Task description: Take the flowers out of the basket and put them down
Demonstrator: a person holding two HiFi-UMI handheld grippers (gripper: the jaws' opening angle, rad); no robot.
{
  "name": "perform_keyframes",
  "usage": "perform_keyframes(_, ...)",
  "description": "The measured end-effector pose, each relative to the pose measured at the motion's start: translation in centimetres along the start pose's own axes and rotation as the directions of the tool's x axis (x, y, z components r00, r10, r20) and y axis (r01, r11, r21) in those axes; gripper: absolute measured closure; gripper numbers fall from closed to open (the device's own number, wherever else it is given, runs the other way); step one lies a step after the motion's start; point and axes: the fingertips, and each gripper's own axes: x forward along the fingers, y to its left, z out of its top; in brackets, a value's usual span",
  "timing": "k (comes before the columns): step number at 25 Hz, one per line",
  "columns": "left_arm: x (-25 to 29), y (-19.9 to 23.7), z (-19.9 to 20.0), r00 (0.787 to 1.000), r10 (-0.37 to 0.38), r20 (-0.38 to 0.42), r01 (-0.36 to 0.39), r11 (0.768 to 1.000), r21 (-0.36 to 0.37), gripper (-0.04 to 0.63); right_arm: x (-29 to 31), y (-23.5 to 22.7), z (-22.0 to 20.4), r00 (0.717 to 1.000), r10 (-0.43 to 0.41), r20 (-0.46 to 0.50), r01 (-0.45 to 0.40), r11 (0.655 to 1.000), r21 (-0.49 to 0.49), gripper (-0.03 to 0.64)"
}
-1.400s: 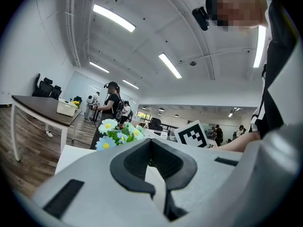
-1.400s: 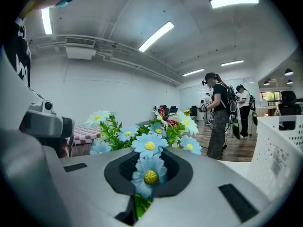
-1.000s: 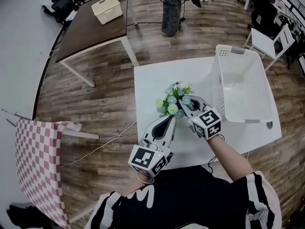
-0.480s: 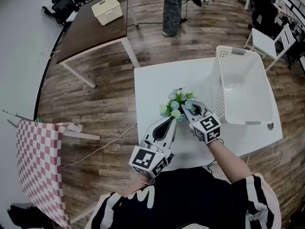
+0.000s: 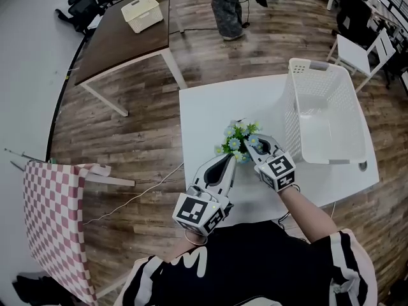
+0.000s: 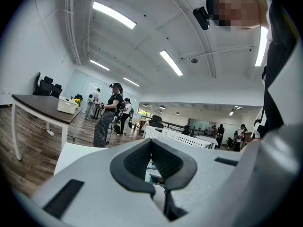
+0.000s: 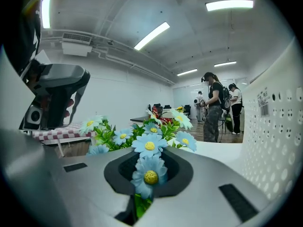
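Observation:
A bunch of artificial blue daisies with green leaves [image 5: 237,139] is low over the white table [image 5: 204,116], left of the white plastic basket [image 5: 325,116]. My right gripper [image 5: 257,146] is shut on the stems. In the right gripper view the flowers [image 7: 149,144] stick out between the dark pads [image 7: 176,174] of my right gripper [image 7: 147,171]. My left gripper [image 5: 224,163] rests near the table's front edge, just left of the flowers, with its jaws closed and nothing in them. In the left gripper view the left gripper [image 6: 152,171] points level across the table. The basket's inside looks bare.
A brown table [image 5: 121,40] at the back left carries a cream basket [image 5: 143,12] and yellow flowers. A red checked cloth [image 5: 51,218] hangs at the left. A person [image 5: 226,8] stands beyond the white table. White chairs [image 5: 360,53] are at the right. A cable lies on the floor.
My right gripper has sunk a little toward the table with the flowers, drifting slightly right. The left gripper has stayed where it was. The person behind has shifted.

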Motion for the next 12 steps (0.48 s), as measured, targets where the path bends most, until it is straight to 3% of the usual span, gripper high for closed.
perform_keyframes(8,-0.12,-0.07,-0.07,1.0,-0.001,-0.005,0.001,1.0,-0.001,0.591,-0.09,0.09,0.0,0.999,-0.013,0.03,0.013,1.0,-0.002,0.583)
perform_keyframes(12,-0.26,-0.13,-0.05,1.0,-0.004,-0.005,0.004,1.0,0.0,0.591,-0.23,-0.08,0.6,0.998,-0.023,0.054,0.022,0.999,0.026,0.501)
